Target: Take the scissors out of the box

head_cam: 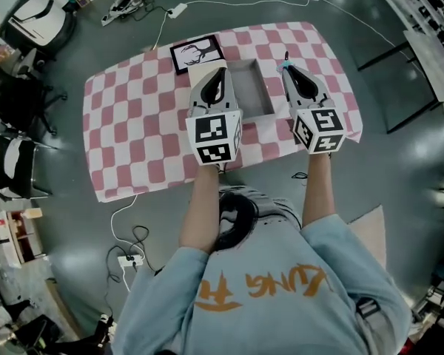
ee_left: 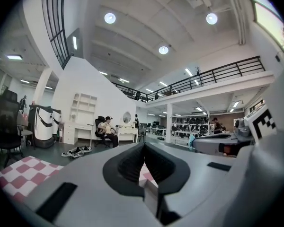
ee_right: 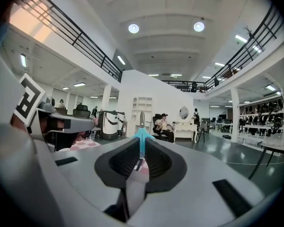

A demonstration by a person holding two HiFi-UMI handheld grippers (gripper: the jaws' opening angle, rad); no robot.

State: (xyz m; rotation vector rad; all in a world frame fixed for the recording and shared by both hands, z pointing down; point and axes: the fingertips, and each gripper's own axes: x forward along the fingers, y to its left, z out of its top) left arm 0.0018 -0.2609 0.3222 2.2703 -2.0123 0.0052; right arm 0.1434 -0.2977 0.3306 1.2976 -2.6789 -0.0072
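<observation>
The scissors (ee_right: 142,135) have a light-blue handle part and a grey blade that sticks up past the jaw tips. My right gripper (ee_right: 142,144) is shut on them and holds them in the air, pointing about level. In the head view that right gripper (head_cam: 288,66) hangs over the table's right part, just right of the open grey box (head_cam: 260,95). My left gripper (head_cam: 220,69) hovers over the box's left side. In its own view the left gripper (ee_left: 143,148) is shut with nothing between its pads. The inside of the box is partly hidden by both grippers.
The box stands on a table with a pink-and-white checked cloth (head_cam: 133,132). A black-and-white card (head_cam: 196,52) lies behind the box. Office chairs (head_cam: 15,102) stand at the left, cables and a power strip (head_cam: 129,259) lie on the floor. A person (ee_left: 106,129) sits far off.
</observation>
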